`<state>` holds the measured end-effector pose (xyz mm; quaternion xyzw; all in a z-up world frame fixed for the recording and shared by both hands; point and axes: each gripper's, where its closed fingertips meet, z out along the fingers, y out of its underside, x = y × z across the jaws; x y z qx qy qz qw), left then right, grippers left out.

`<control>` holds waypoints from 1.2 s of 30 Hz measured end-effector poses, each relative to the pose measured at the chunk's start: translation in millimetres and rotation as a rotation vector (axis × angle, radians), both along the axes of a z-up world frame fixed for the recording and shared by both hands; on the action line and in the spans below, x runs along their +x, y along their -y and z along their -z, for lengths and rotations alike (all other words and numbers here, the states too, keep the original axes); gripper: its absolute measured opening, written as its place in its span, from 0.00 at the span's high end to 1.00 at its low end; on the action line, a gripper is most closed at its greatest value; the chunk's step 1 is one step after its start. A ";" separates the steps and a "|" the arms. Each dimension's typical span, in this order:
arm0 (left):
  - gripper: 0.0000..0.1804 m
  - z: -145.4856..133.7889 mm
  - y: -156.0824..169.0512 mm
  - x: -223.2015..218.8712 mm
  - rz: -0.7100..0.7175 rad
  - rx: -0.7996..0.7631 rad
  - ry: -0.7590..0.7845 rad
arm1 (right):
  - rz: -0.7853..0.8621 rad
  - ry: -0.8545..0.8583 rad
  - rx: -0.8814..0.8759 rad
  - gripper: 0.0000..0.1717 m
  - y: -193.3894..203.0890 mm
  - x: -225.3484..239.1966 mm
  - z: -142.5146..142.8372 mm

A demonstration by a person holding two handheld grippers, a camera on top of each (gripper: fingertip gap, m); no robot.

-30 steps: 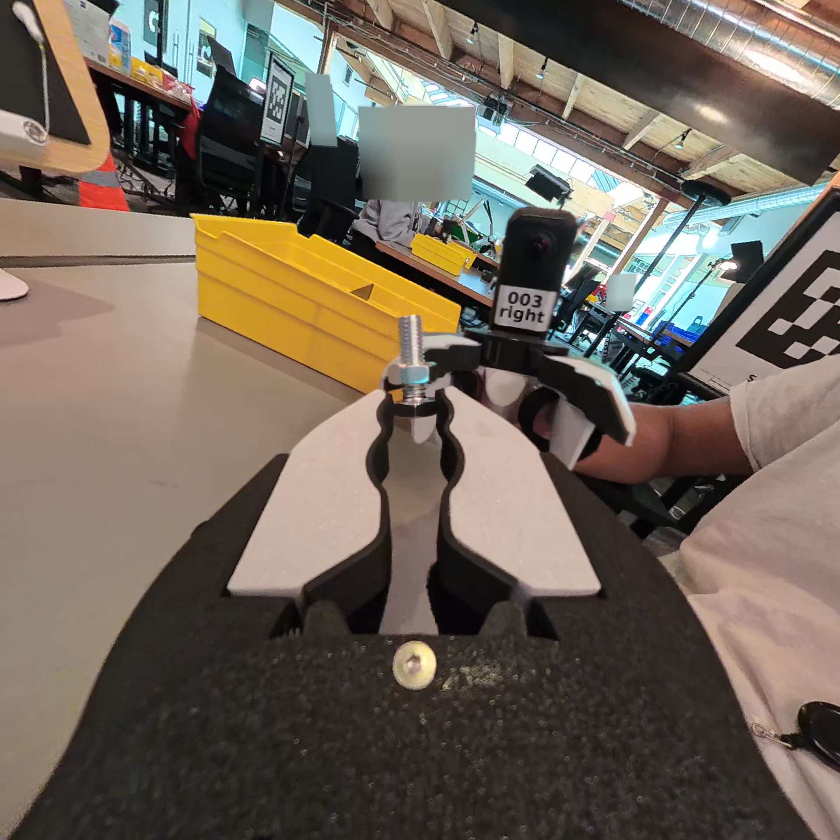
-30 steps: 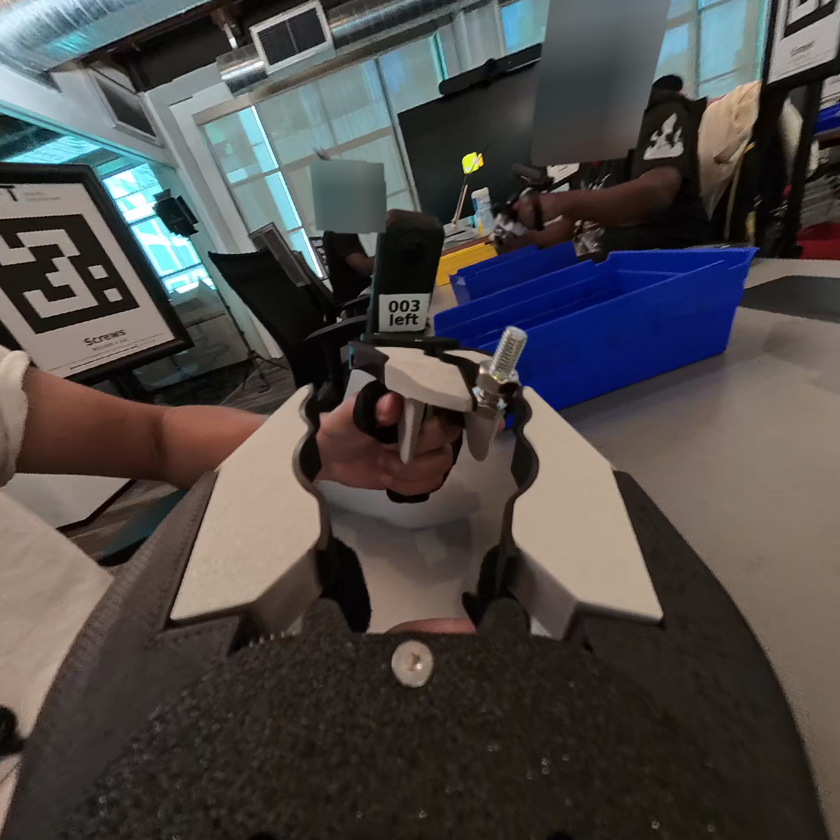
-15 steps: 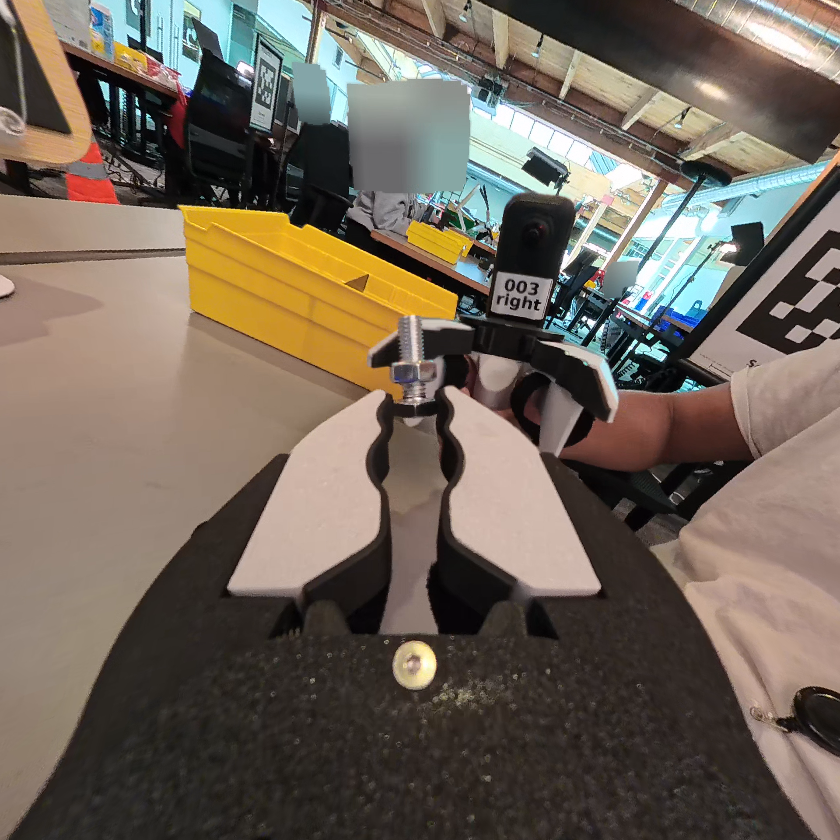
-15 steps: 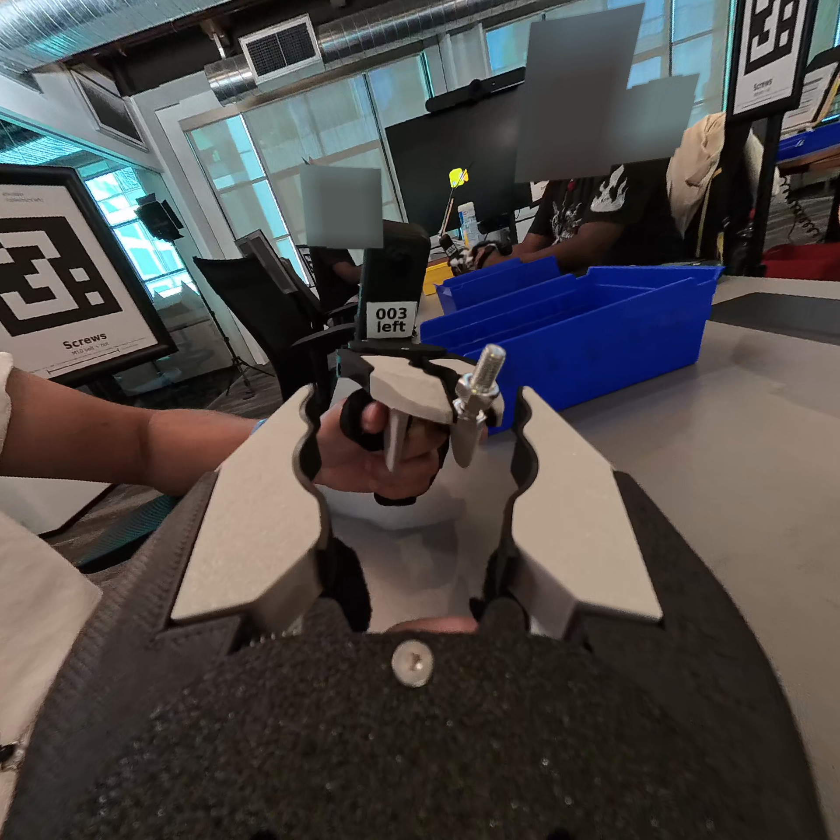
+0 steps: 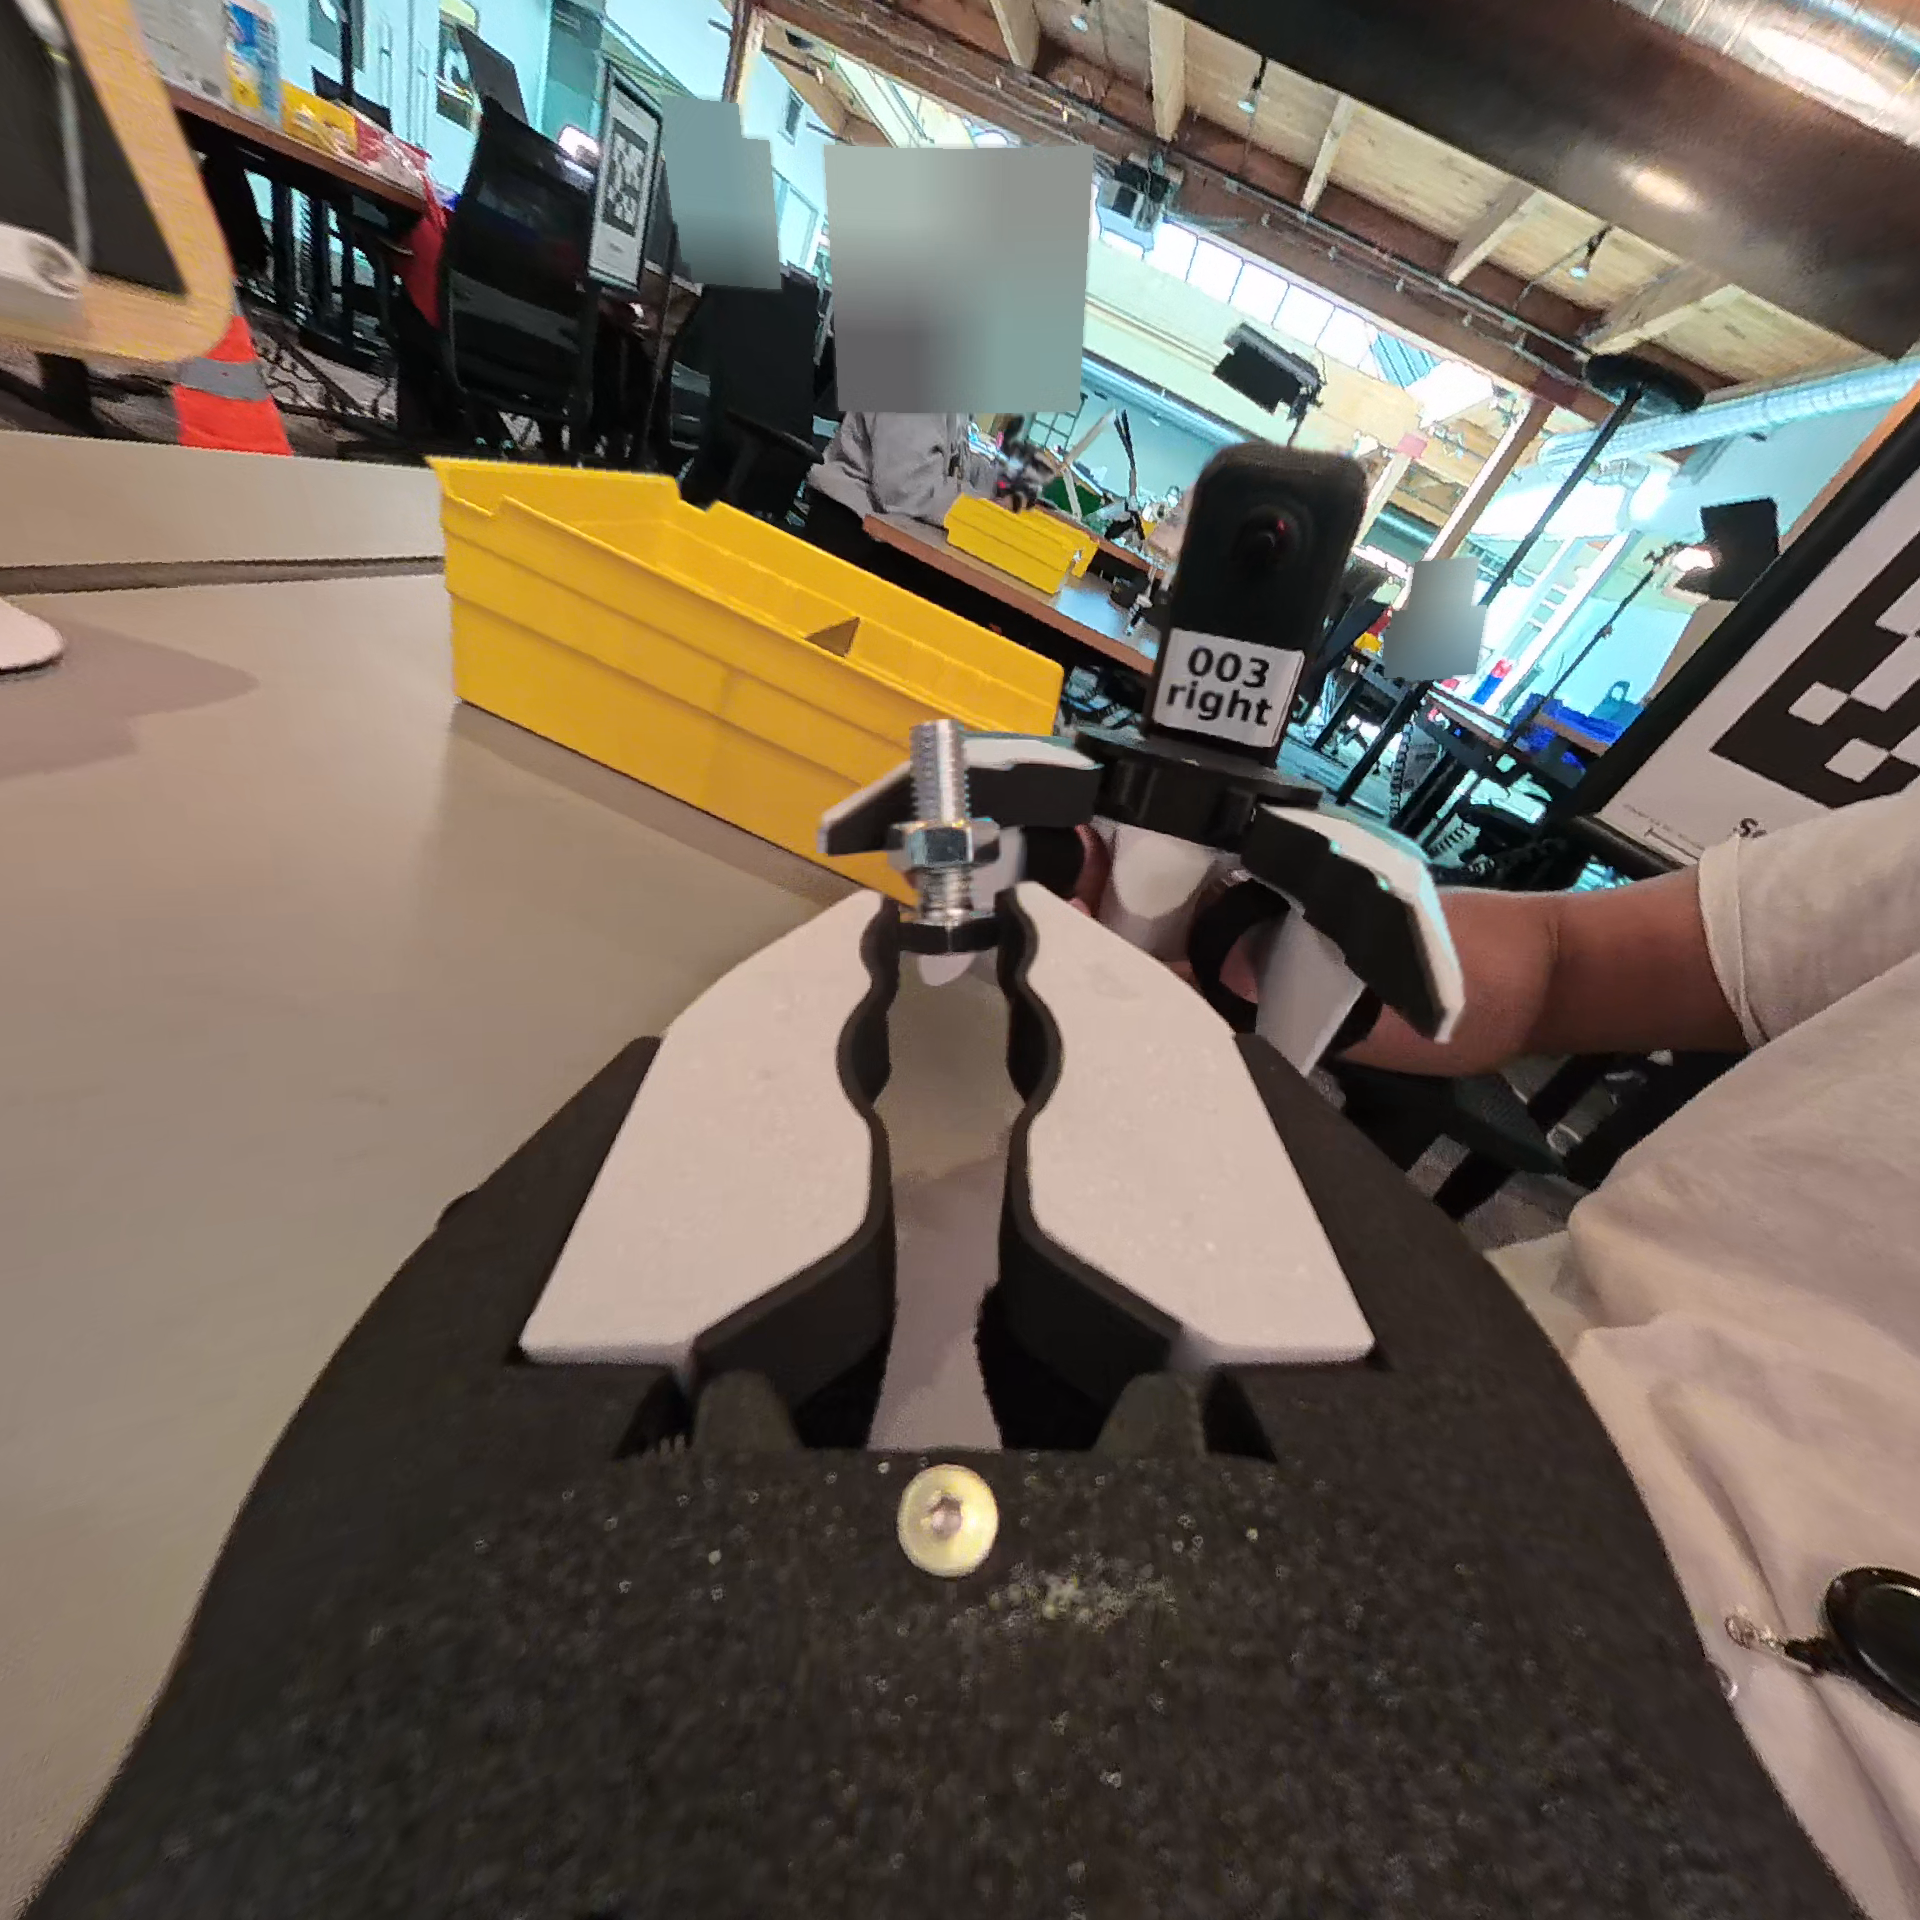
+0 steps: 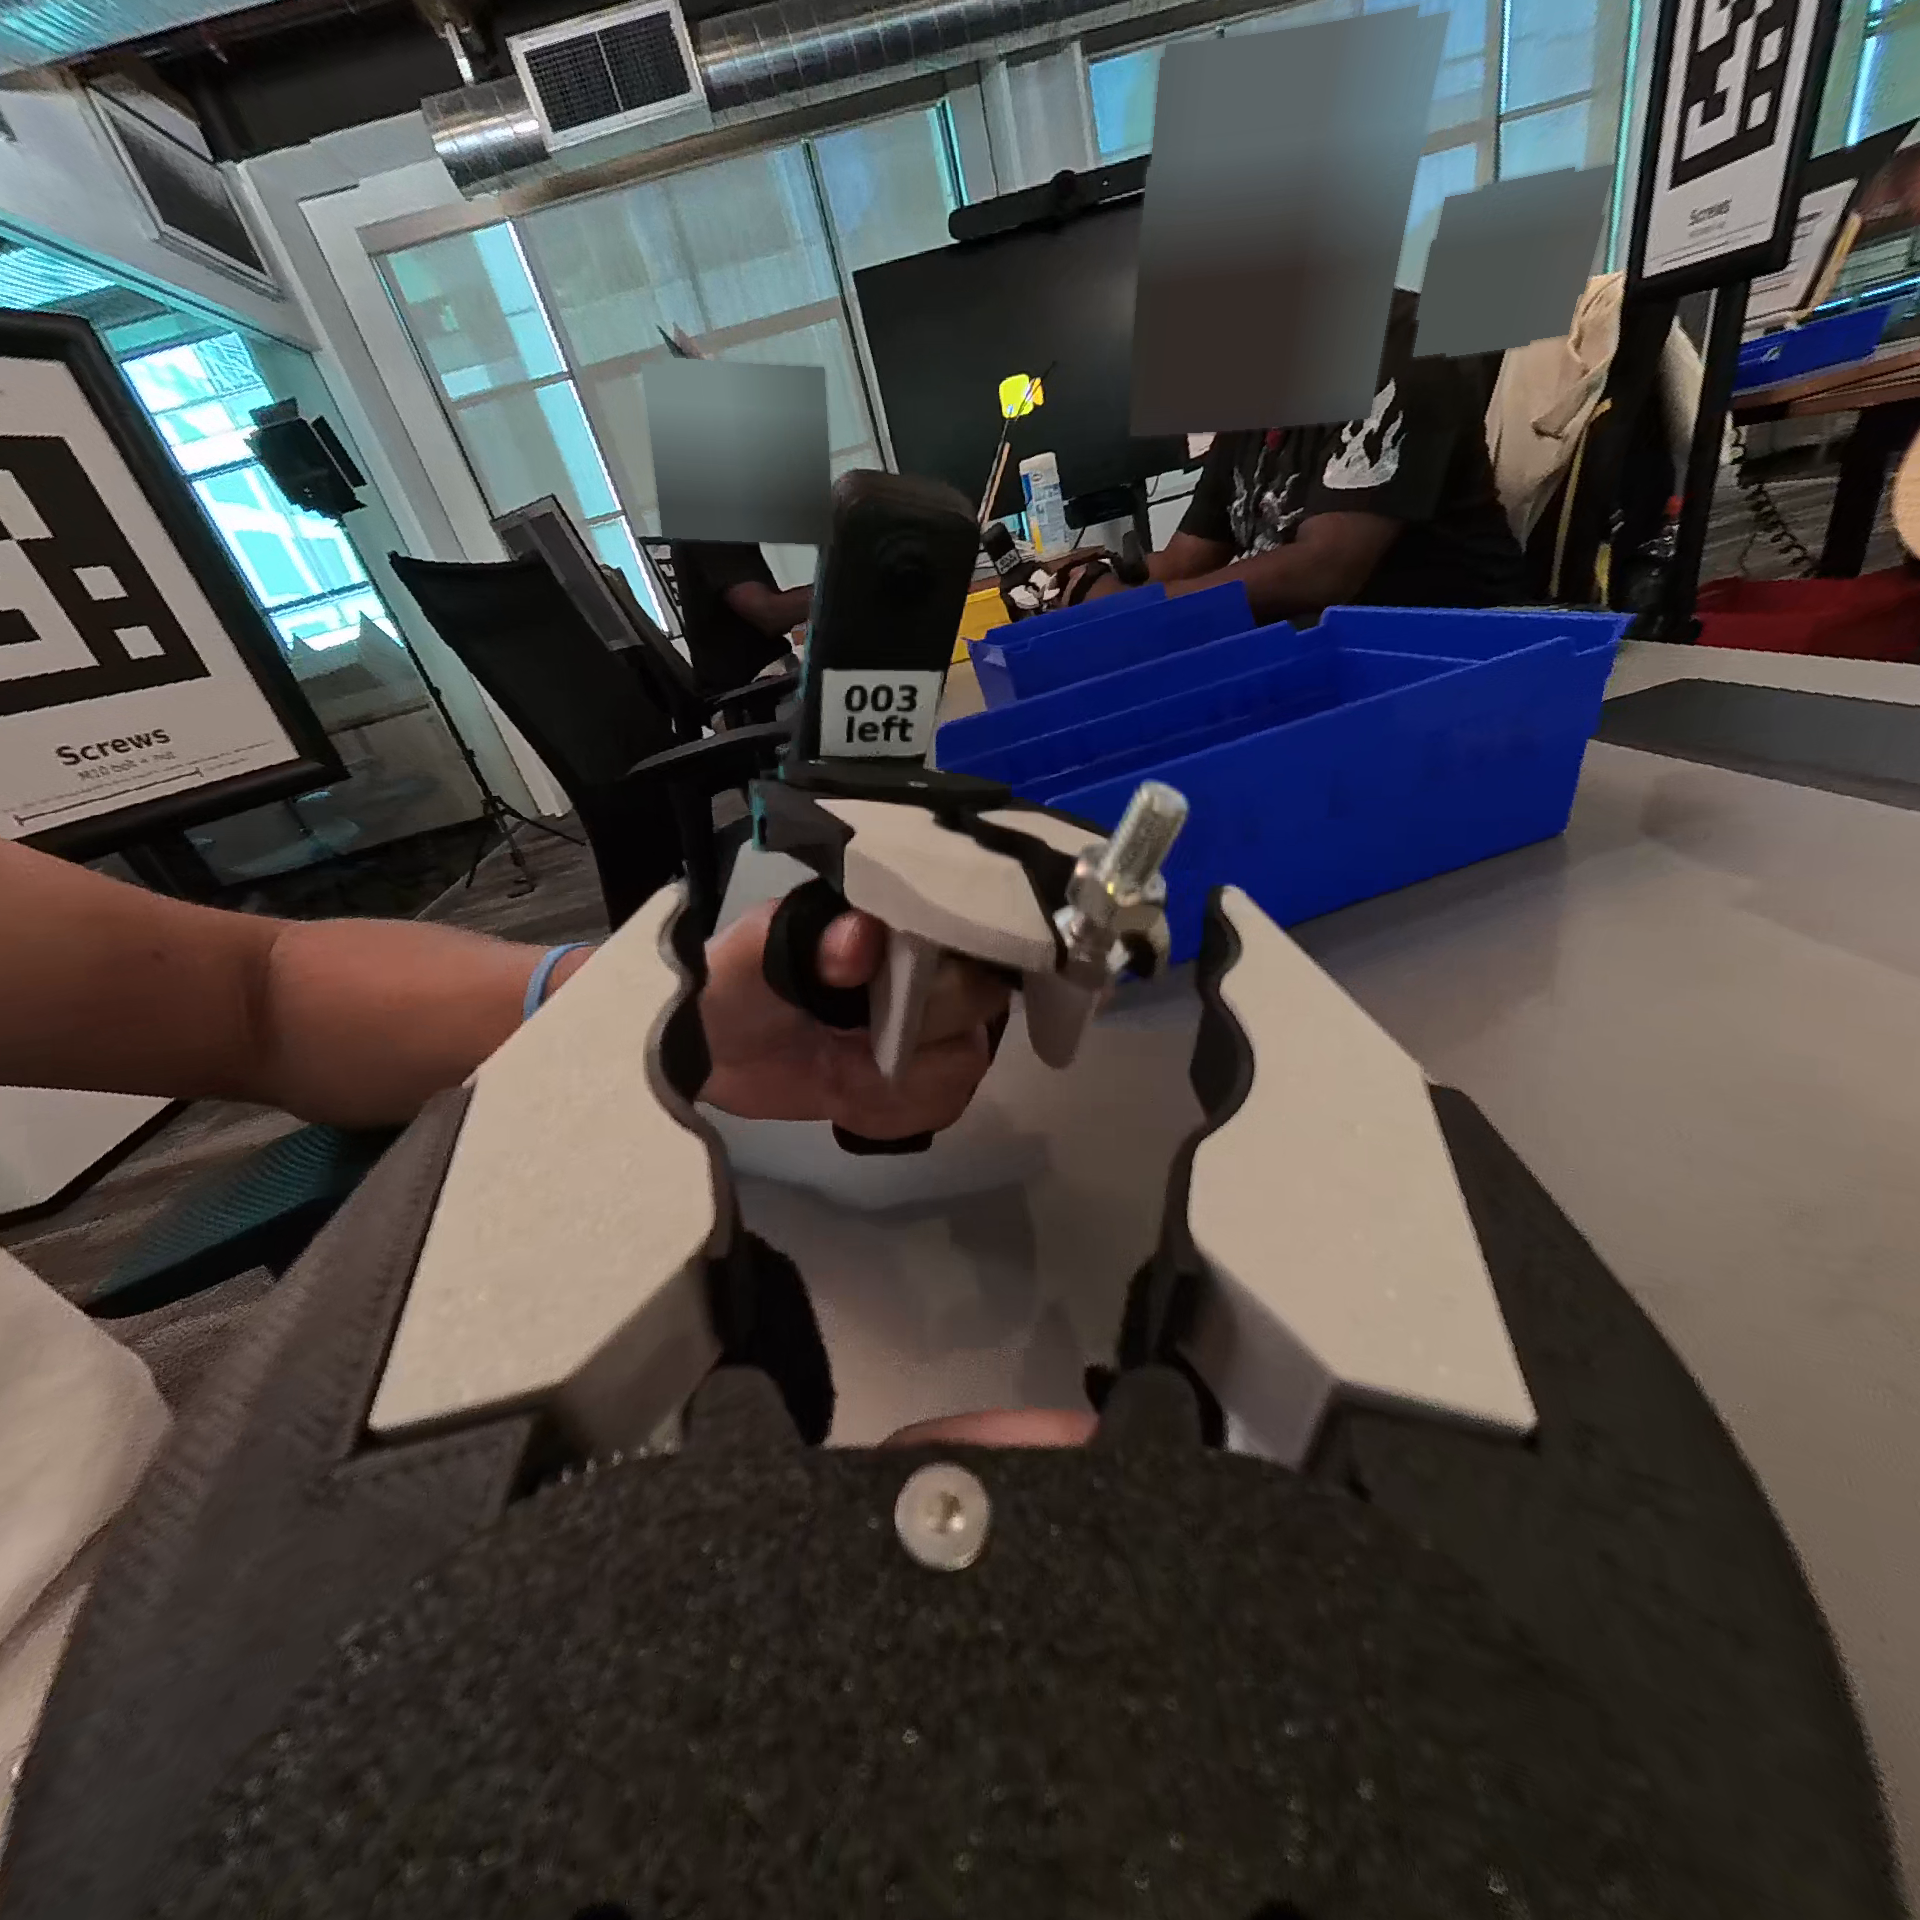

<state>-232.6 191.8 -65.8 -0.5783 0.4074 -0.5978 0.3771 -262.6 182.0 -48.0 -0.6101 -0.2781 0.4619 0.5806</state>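
I see my left gripper (image 5: pixel 943 920) narrowed onto the head of a silver bolt (image 5: pixel 940 831), its two black scalloped pads pressing the head from either side. The bolt is bright zinc-coloured steel, threaded along its shank, standing nearly upright above the fingertips, with one hexagonal nut (image 5: pixel 938 847) wound partway down the thread. In the right wrist view the same bolt (image 6: pixel 1127 883) leans toward the right, poking out of the left gripper's tips.

My right gripper (image 6: pixel 940 1029) is spread wide, with nothing between its fingers; the bolt and the left gripper's tips sit in the gap ahead of it, closer to its right finger (image 6: pixel 1221 997), and I cannot tell whether that finger touches them. From the left view the right gripper (image 5: pixel 1143 862) shows its two fingers splayed, one of them just behind the bolt.

Each gripper has matte white finger faces edged in wavy black rubber, a grainy black foam-like body and one dome-head screw (image 5: pixel 947 1520) at its centre. Each carries one rounded black camera stick with a white label (image 5: pixel 1226 691).

The table (image 5: pixel 260 935) is smooth, matte grey. One glossy yellow plastic bin (image 5: pixel 665 644) stands on it beyond the left gripper; one blue plastic bin (image 6: pixel 1351 790) with ribbed dividers stands beyond the right. A hand (image 6: pixel 831 1039) grips the left handle.
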 end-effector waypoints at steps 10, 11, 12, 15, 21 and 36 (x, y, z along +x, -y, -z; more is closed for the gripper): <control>0.90 8.8 11.9 11.4 0.037 0.021 -0.040 | -0.037 0.015 -0.016 0.44 1.7 -13.5 5.5; 0.90 8.8 14.2 12.8 0.042 0.031 -0.045 | -0.034 0.015 -0.011 0.45 1.3 -13.5 4.6; 0.90 8.1 14.8 12.9 0.043 0.034 -0.044 | -0.031 0.015 -0.005 0.45 1.2 -12.7 3.9; 0.90 4.5 7.5 6.7 0.016 0.034 -0.032 | -0.012 0.015 -0.005 0.45 0.0 -6.2 4.2; 0.90 0.0 -10.3 -5.5 -0.029 -0.018 0.013 | -0.015 0.007 -0.009 0.47 4.1 -3.7 3.4; 0.90 4.0 -3.5 0.3 -0.026 0.040 -0.027 | -0.024 -0.018 -0.039 0.46 0.5 -6.6 2.1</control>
